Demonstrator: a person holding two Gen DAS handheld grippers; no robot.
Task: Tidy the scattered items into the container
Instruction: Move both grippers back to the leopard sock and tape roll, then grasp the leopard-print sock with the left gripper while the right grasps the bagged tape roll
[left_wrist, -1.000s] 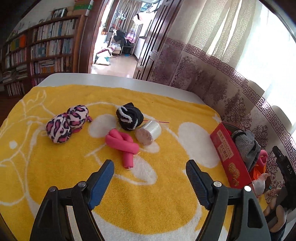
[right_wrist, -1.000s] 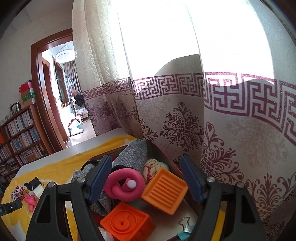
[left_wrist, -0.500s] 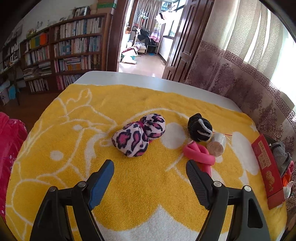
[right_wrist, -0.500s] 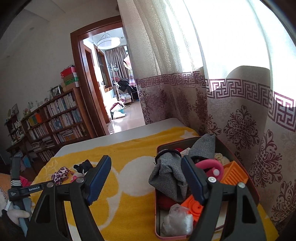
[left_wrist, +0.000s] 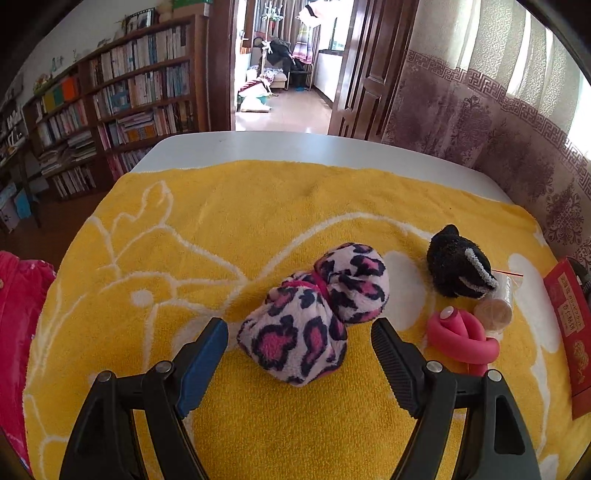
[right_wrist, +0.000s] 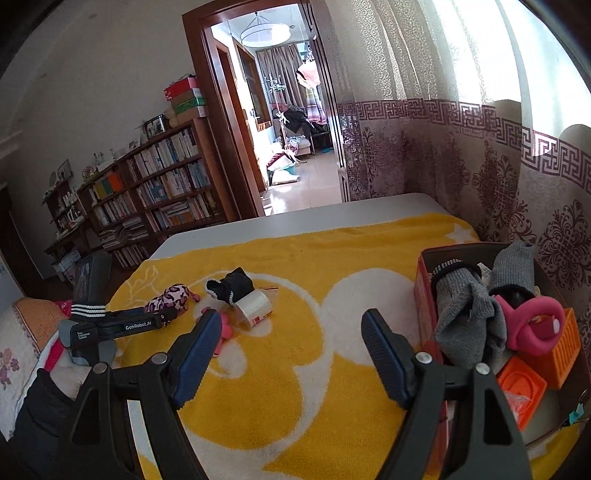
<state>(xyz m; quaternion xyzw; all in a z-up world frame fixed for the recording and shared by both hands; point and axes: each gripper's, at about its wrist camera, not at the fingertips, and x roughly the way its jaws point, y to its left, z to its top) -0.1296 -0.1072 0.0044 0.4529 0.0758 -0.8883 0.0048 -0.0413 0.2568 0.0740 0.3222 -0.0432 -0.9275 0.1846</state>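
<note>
1. One yellow towel (left_wrist: 258, 206) with white line drawings covers most of the white bench (left_wrist: 295, 147), whose bare far edge shows beyond it.
2. The red container (right_wrist: 424, 288) sits at the right end of the towel by the curtain, already holding grey socks (right_wrist: 461, 317), a pink foam curler (right_wrist: 532, 325) and orange blocks (right_wrist: 561, 347).
3. The left hand-held gripper (left_wrist: 297, 341) points down at the towel with its jaws wide apart. The leopard-print sock bundle (left_wrist: 314, 314) lies just ahead of and partly between the fingertips; neither pad presses on it.
4. The right hand-held gripper (right_wrist: 288, 334) hangs over the middle of the towel, just left of the container, its jaws spread wide with only bare towel showing between them.
5. To the right of the leopard bundle lies a black rolled sock (left_wrist: 458, 266) with white trim.
6. A second pink curler (left_wrist: 461, 338), twisted into a loop, lies just in front of the black sock.
7. A clear tape roll (left_wrist: 496, 306) rests against both the curler and the black sock.
</note>
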